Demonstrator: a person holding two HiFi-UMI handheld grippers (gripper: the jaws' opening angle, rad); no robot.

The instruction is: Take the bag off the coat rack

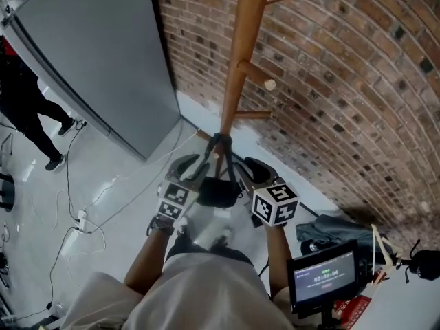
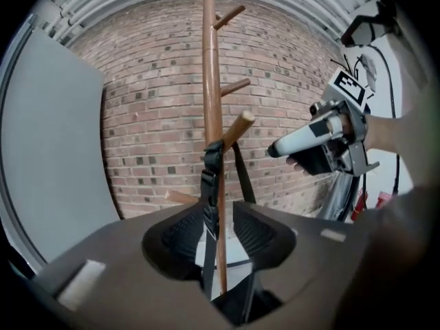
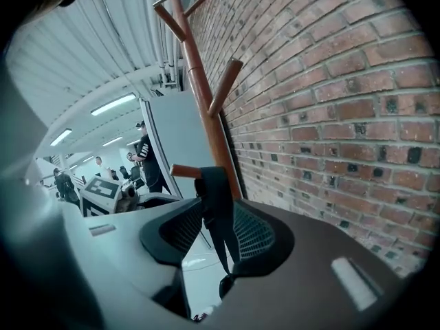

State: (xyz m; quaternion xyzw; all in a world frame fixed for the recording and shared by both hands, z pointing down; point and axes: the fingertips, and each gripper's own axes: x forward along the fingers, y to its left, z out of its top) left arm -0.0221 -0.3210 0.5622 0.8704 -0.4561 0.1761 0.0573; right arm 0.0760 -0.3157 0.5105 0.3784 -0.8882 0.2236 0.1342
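The fingers [image 2: 175,238] of the left gripper [image 2: 218,236] are standing well apart. The black strap [image 2: 208,184] of the bag is passing down between them, and neither pad is pressing it, so this gripper is holding nothing. The right gripper [image 3: 220,234] is showing the same: its fingers [image 3: 260,236] are wide apart, one band of the strap is hanging in the gap, and no pad is squeezing it.

Going outward, the strap is looping over a short low peg [image 3: 184,171] of the wooden coat rack [image 1: 240,47]. The bag [image 1: 218,192] itself, small and black, is hanging below that peg, near the foot of the rack and between the two grippers. Whether it is touching the floor I cannot tell. The rack is standing close to the brick wall [image 1: 357,102] on the right, with a grey panel [image 1: 103,53] on the left.

I am judging that the task is only at the grasping step: both grippers are placed around the strap, but the bag is not yet lifted. The next move is probably calling for one pair of fingers to close firmly on the strap, then to raise it and draw it off the free tip of the peg. The peg seems to be tilting upward, so a pull straight down could catch the strap or tip the rack.
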